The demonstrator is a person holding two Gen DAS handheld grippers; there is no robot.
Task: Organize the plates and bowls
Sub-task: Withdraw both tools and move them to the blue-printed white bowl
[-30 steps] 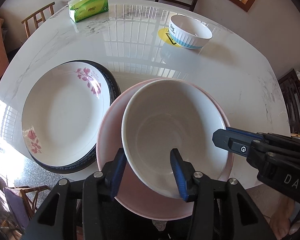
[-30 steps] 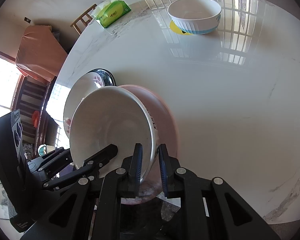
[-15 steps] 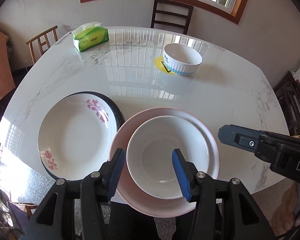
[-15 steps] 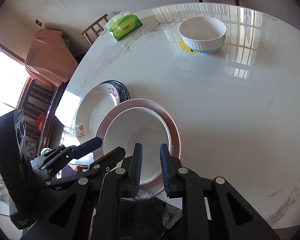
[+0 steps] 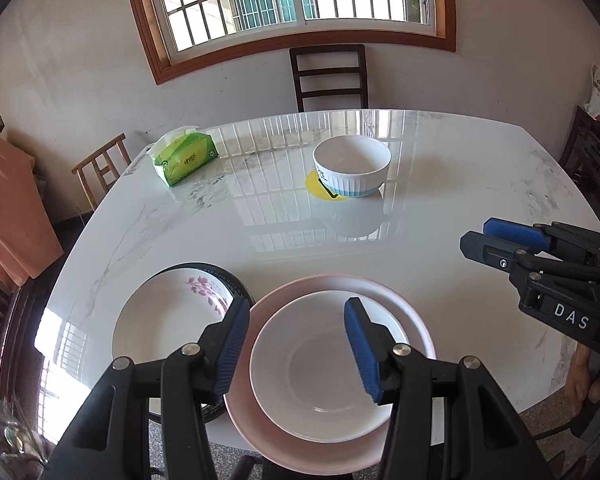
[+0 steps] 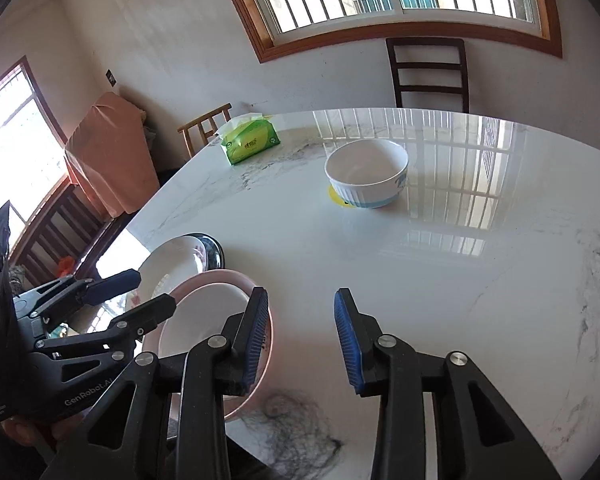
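Note:
A shallow white bowl (image 5: pixel 320 368) lies flat inside a pink plate (image 5: pixel 332 284) at the table's near edge. Just to its left, a floral plate (image 5: pixel 160 328) rests on a dark-rimmed plate (image 5: pixel 220 272). My left gripper (image 5: pixel 296 344) hangs open above the white bowl and touches nothing. My right gripper (image 6: pixel 302 336) is off to the right of the pink plate (image 6: pixel 220 278). Its jaws are opening, with only bare table between them. A ribbed white bowl (image 5: pixel 352 164) with a blue band stands farther back on a yellow coaster.
A green tissue pack (image 5: pixel 184 160) lies at the back left of the marble table (image 5: pixel 440 208). A dark chair (image 5: pixel 328 76) stands beyond the far edge under the window. A light wooden chair (image 5: pixel 100 168) stands at the left.
The white bowl, tilted in the shut right gripper a second ago, now lies flat in the pink plate. The right gripper has let go and opened. Both grippers have risen and drawn back.

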